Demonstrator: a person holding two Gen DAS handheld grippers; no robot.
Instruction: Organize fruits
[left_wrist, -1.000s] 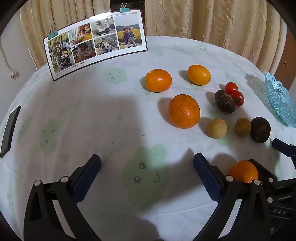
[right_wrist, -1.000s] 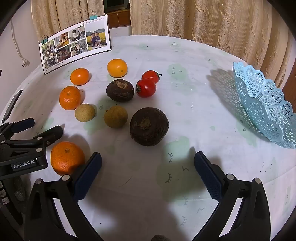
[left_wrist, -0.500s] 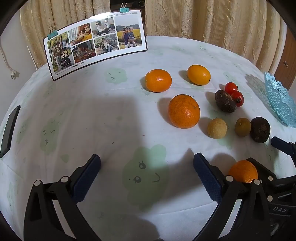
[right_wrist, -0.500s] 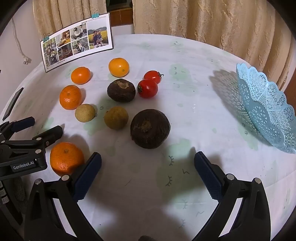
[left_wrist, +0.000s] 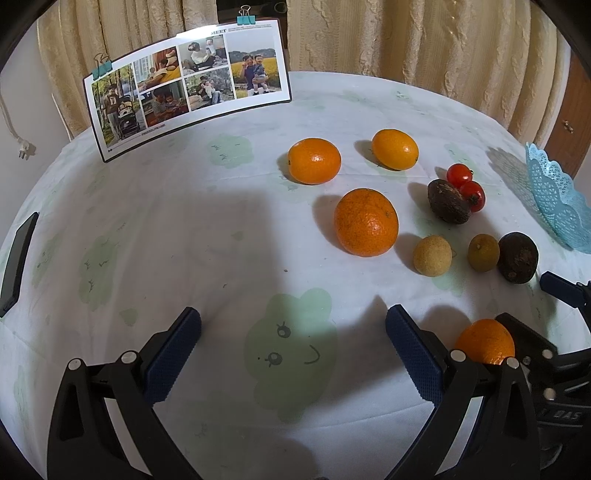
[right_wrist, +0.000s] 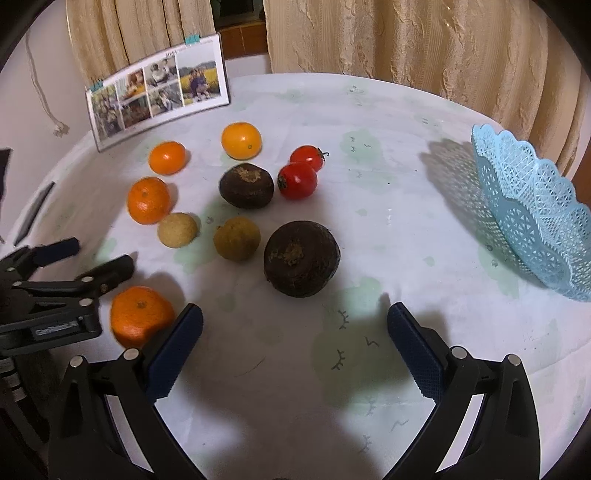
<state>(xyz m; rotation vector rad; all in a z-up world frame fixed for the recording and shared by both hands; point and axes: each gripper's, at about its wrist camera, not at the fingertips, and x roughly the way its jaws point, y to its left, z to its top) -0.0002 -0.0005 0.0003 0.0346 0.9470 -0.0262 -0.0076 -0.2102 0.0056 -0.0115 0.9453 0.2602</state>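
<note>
Nothing sorted yet. Left gripper (left_wrist: 293, 343) gaping wide, empty, over bare white tablecloth (left_wrist: 184, 229). Round orange citrus fruits (right_wrist: 148, 199), tan fruits (right_wrist: 236, 238), dark brown fruits (right_wrist: 301, 258) and red tomatoes (right_wrist: 297, 181) loose mid-table. Right gripper (right_wrist: 294, 341) equally wide, empty. Pale blue lattice plastic basket (right_wrist: 532, 218) far right, apparently unfilled.

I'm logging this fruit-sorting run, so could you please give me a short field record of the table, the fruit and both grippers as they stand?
surface: round table with white cloth
basket: blue lattice basket, at the right edge, no fruit visible inside
orange fruits: four, nearest one
dark fruits: two, larger
tomatoes: two, touching
tan fruits: two
left gripper: jaws open, holding nothing
right gripper: jaws open, holding nothing
backdrop: photo card
</note>
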